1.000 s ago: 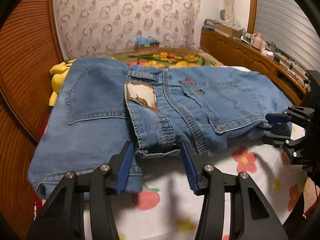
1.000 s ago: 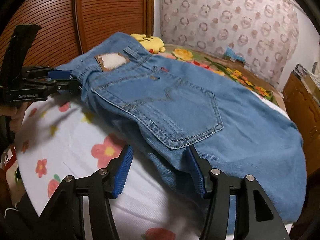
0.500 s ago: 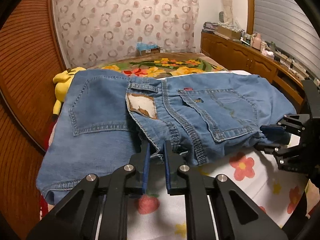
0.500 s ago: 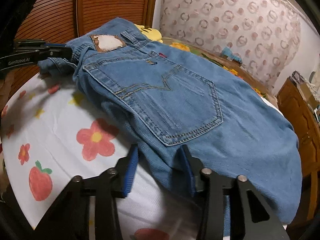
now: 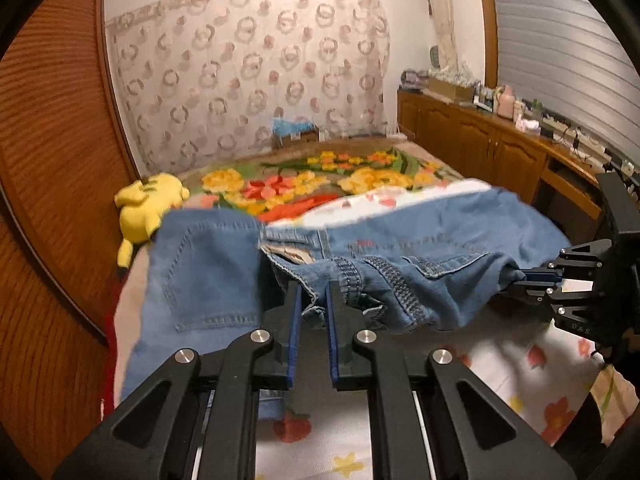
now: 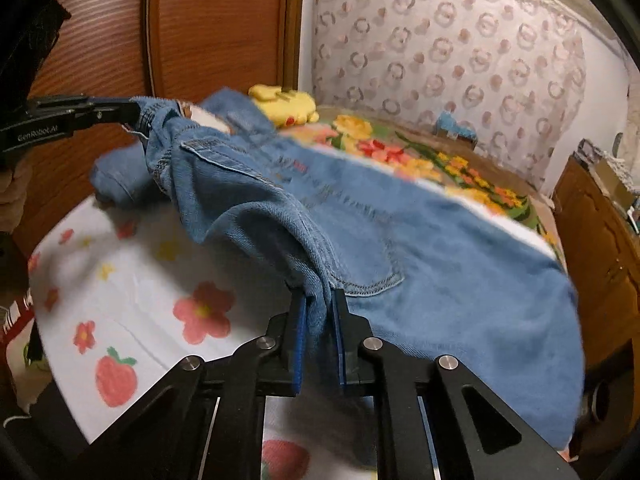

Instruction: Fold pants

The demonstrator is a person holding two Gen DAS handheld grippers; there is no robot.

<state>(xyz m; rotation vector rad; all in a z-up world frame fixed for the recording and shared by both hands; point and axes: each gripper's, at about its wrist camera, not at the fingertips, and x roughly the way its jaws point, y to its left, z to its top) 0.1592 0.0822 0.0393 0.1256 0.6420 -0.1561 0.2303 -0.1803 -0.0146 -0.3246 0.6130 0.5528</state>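
The blue denim pants (image 5: 420, 248) lie back side up on a bed with a white flower-print sheet (image 5: 500, 364). My left gripper (image 5: 311, 304) is shut on the waistband near the belt loop and lifts it off the sheet. My right gripper (image 6: 320, 312) is shut on the pants' (image 6: 400, 248) side edge below the back pocket and also lifts it. The right gripper shows at the right of the left wrist view (image 5: 532, 280); the left gripper shows at the upper left of the right wrist view (image 6: 132, 114). The far part still rests on the bed.
A yellow plush toy (image 5: 148, 204) lies at the bed's far left by the wooden wall (image 5: 52, 152). A floral blanket (image 5: 320, 180) covers the far end. A wooden sideboard (image 5: 500, 148) with clutter runs along the right.
Both grippers closed on the pants, the left first, then the right. Both have lifted the near edge off the sheet, and the fabric now hangs bunched between them.
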